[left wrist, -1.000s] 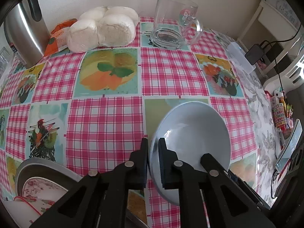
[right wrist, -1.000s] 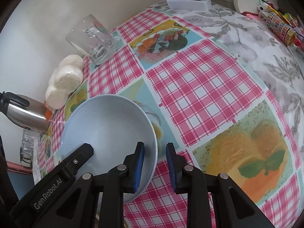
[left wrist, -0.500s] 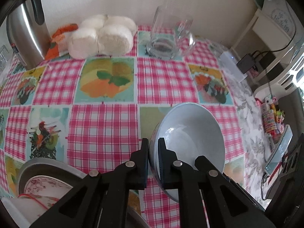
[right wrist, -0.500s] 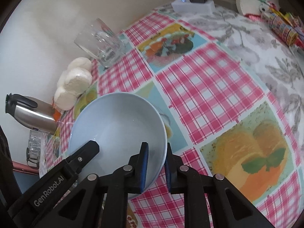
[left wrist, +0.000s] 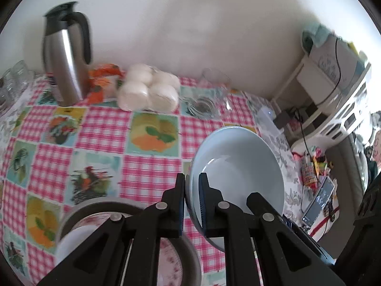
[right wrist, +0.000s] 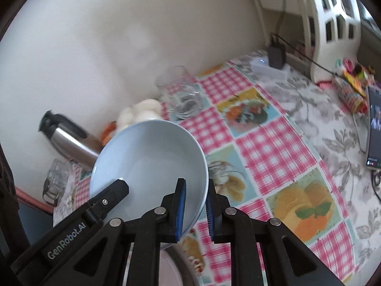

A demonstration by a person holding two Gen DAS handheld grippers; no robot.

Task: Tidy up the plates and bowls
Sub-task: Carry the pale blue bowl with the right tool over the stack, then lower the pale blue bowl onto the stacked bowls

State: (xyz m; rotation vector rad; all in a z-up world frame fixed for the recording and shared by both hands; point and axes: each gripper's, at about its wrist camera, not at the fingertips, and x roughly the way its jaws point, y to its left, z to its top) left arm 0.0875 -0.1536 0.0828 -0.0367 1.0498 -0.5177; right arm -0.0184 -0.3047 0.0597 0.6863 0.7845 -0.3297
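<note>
Two grippers clamp one pale blue bowl [left wrist: 240, 166] by opposite sides of its rim, and the bowl sits lower centre-right in the left wrist view, lower centre-left in the right wrist view. The left gripper [left wrist: 191, 195] has its jaws drawn almost together on the rim, one pad outside the wall and one inside. The right gripper [right wrist: 194, 205] pinches the far rim the same way; its jaws have just been closing, with the bowl's wall between the blue pads [right wrist: 181, 205]. In the right wrist view the left gripper's finger reaches in from the lower left and lies across the bowl's inside. The bowl is tilted, its hollow facing both cameras.

Behind it spreads the pink checked tablecloth [left wrist: 100, 135] with fruit panels. At the bottom left of the left wrist view a grey-rimmed plate stack [left wrist: 78, 217] with a floral plate on it shows behind the gripper's fingers. Toward the top of that frame stand a steel jug [left wrist: 65, 57], a pack of white buns [left wrist: 148, 90] and a glass mug [left wrist: 209, 95], all blurred.
</note>
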